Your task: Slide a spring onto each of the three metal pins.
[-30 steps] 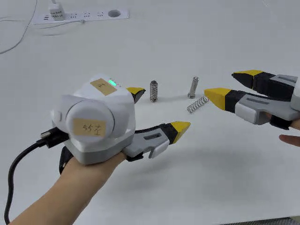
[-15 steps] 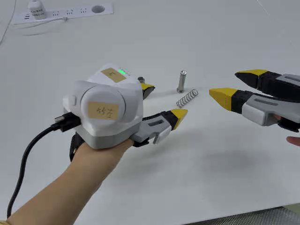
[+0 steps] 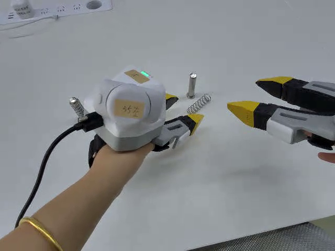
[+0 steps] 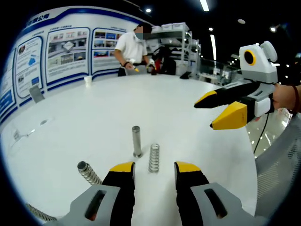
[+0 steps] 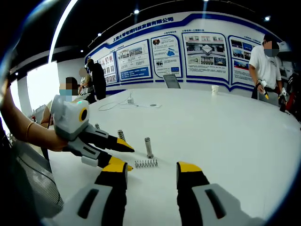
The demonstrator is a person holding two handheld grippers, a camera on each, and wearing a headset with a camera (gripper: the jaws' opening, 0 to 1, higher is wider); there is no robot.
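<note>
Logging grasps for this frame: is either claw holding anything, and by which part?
Nothing is held: left claw and right claw are both open; the spring lies loose on the table beside a bare pin.

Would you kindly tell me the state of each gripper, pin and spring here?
Left hand-held gripper: open, empty.
Right hand-held gripper: open, empty.
Bare pin: upright, no spring.
Loose spring: lying flat beside that pin.
Far-left pin: spring on it.

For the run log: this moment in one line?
left gripper open | right gripper open | loose spring lying beside bare pin | sprung pin done
</note>
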